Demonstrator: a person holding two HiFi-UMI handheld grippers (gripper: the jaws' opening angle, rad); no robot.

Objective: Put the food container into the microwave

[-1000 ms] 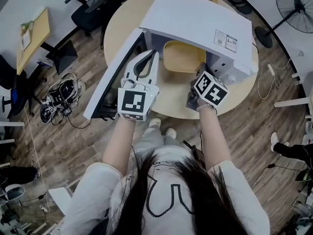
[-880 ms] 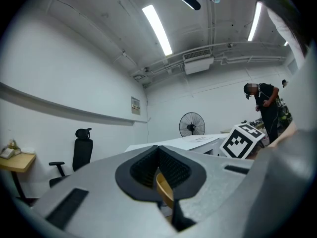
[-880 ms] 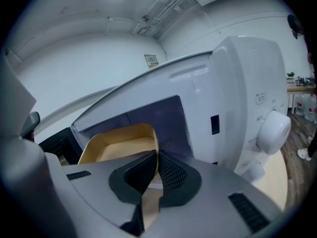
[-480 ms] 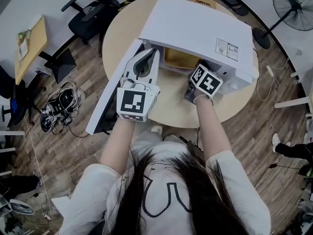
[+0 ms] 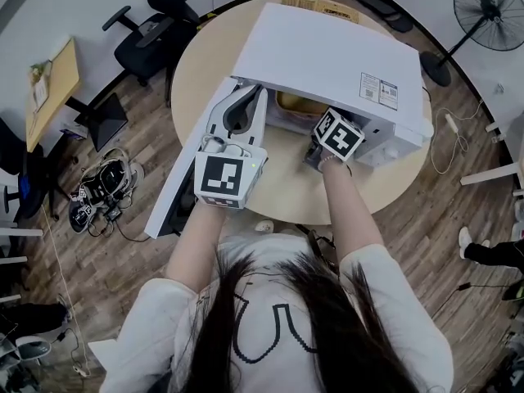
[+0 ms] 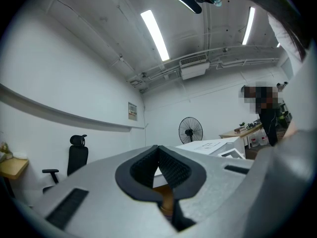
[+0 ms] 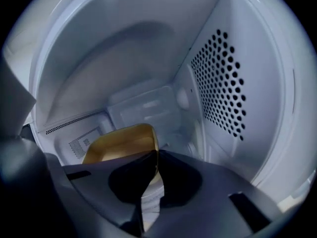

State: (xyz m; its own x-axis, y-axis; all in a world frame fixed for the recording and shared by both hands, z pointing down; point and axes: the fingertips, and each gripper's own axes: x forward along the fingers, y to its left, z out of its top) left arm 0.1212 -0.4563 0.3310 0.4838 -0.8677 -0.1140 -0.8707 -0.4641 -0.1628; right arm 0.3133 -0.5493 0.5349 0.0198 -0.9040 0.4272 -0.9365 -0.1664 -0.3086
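**A:** Head view first. Where do I stand?

**B:** The microwave sits toward the far right edge of the round worktop. Its door stands wide open on your left. A strip of the yellow food container shows just under the cavity's front lip. Your left gripper hovers by the hinge end of the door, and I can't tell whether it touches.

**A:** And the left gripper view?

**B:** Its fingers are pressed together on nothing. It looks off across the room at a fan.

**A:** The right gripper view?

**B:** Your right gripper is inside the cavity, fingers pinched on the container's near rim. The container is low, nearer the left wall than the perforated right wall. Whether its base touches the cavity floor isn't visible.

**A:** What could go wrong?

**B:** My judgement:
- If you let go before the base rests, it drops and may tip.
- If you pull back with the fingers barely parted, you drag it out by the rim.
- If you push too far, it knocks the back wall.
- A nudge from your left gripper could swing the door onto your right arm.
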